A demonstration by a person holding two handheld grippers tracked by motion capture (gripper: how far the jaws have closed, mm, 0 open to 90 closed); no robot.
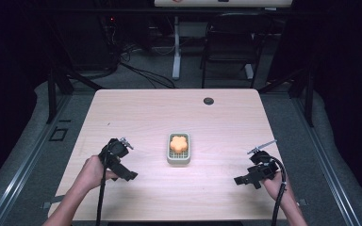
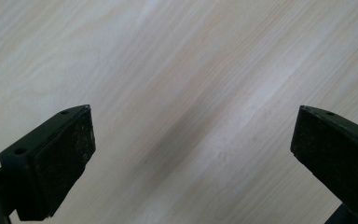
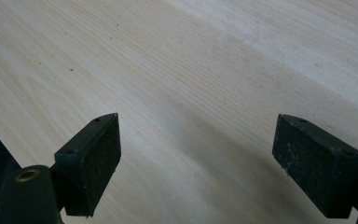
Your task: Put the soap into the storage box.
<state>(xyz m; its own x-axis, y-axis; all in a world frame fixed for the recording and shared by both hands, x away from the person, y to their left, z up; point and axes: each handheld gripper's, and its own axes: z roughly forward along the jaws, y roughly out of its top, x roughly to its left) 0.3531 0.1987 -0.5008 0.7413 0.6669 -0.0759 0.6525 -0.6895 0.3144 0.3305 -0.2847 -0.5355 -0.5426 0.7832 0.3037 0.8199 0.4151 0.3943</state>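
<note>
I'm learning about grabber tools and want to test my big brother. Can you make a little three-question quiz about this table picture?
1. True or false: the orange flower-shaped thing sits inside the little grey tray.
2. Where is the tray compared with the left gripper and the right gripper? A) beside the left one only B) between the two C) behind the chair
3. Fill in: in both gripper views, the jaws stand wide ____ over bare wooden table.

Key:
1. True.
2. B, near the table's middle, touched by neither gripper.
3. Apart (open), with nothing held between them.
</note>
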